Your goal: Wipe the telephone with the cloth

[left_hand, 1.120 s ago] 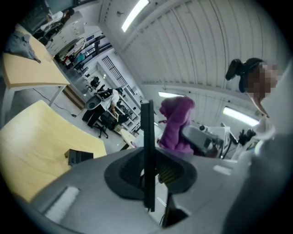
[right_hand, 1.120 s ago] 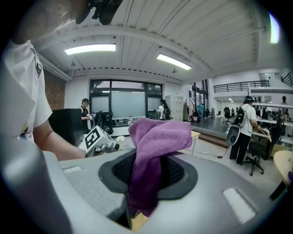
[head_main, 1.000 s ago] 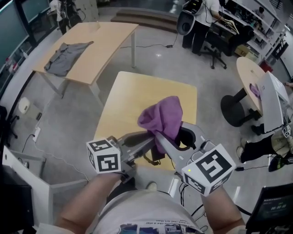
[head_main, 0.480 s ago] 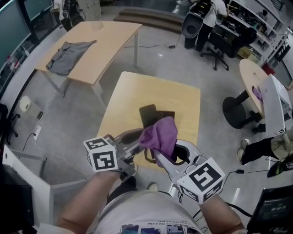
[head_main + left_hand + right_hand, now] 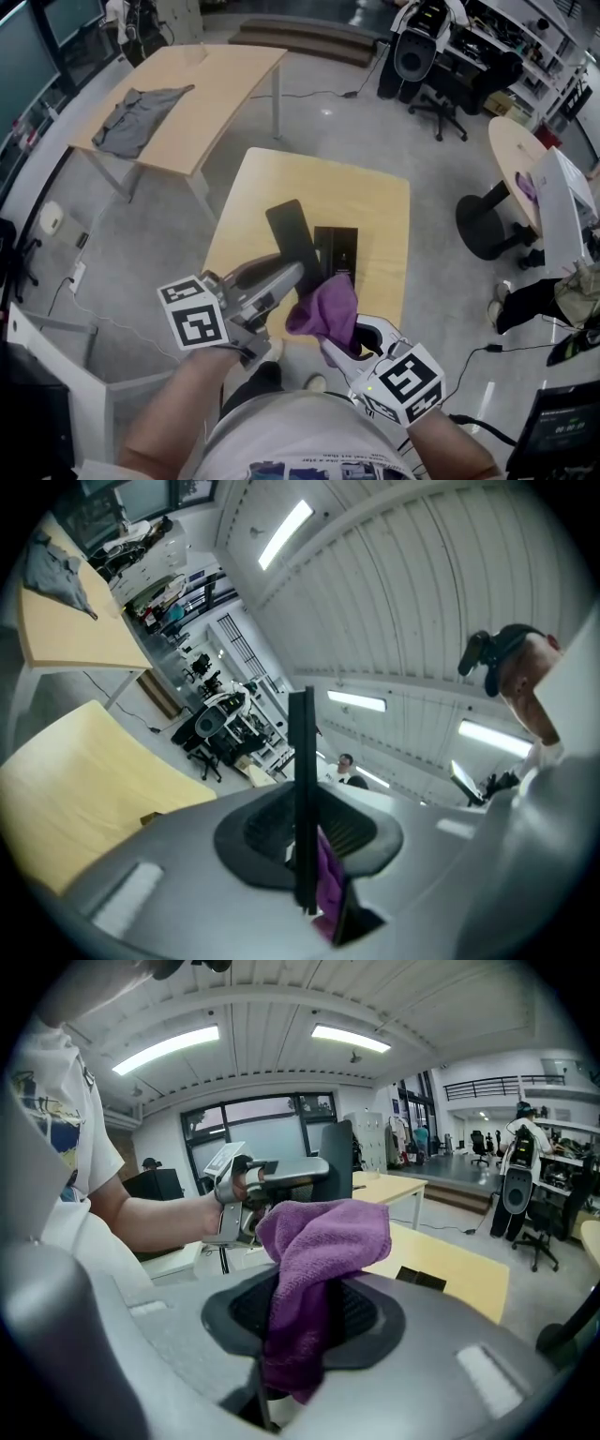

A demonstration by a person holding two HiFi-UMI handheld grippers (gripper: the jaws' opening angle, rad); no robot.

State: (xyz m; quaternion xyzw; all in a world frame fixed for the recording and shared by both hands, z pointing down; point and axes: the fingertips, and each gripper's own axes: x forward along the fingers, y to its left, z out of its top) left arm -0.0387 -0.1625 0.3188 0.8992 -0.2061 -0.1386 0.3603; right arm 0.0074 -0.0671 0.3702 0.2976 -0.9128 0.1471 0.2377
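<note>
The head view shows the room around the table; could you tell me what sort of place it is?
Probably a lab or workshop office: plain wooden tables on a bare grey floor, a swivel chair beside cluttered equipment benches.

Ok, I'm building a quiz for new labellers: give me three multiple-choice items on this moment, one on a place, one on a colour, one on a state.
1. Where does the grey garment lie?
A. on the far table
B. on the floor
C. on a chair

2. What colour is the cloth in the right gripper?
A. green
B. purple
C. white

3. How is the telephone?
A. lying free
B. gripped by the left gripper
C. wrapped in the cloth

Answers:
1 A, the head view shows it spread on that tabletop.
2 B, both the head and right gripper views show purple.
3 B, the left gripper view shows it edge-on, clamped.
</note>
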